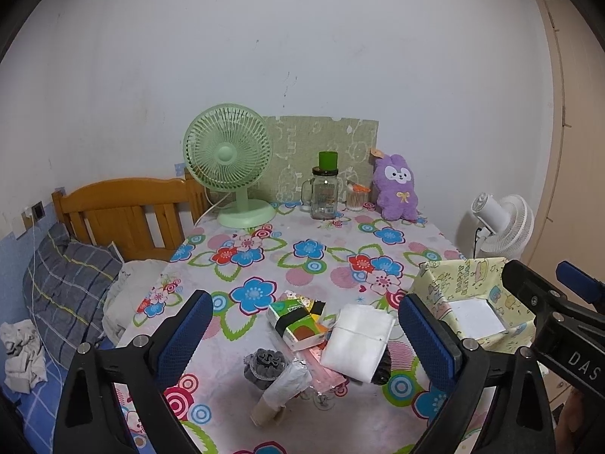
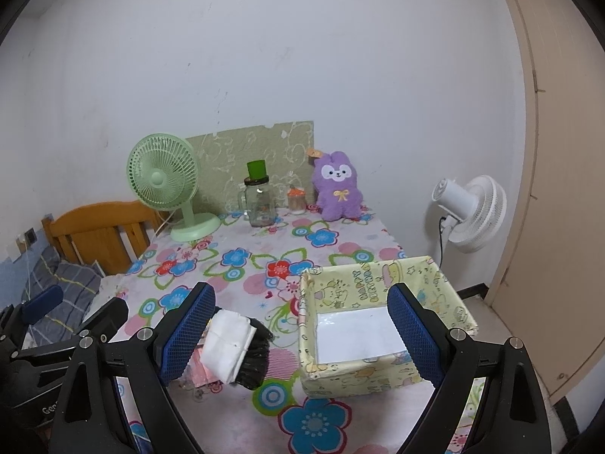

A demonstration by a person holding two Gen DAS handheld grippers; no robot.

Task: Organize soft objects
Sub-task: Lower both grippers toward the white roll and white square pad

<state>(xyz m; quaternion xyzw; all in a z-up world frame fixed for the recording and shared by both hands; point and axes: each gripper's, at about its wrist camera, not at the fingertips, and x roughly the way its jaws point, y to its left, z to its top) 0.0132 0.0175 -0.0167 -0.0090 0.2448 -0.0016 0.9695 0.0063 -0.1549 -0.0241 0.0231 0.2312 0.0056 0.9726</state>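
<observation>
Both the left gripper (image 1: 302, 325) and right gripper (image 2: 302, 325) are held released and empty. The box (image 2: 382, 372) is still unfilled; the soft items (image 1: 357, 342) remain piled beside it, nothing yet sorted.

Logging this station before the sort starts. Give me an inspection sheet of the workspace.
Surface: floral tablecloth, fully covering the table.
Job's things: yellow box holds only a white liner; white folded cloth, tissue pack, grey scrunchie piled near the front edge; purple plush at the back.
Clutter: green fan, glass jar, cotton-swab pot.
Grippers: left gripper and right gripper open, holding nothing.
Cables: white fan lead; black lead at white fan.
Surroundings: bed left, door right.
</observation>
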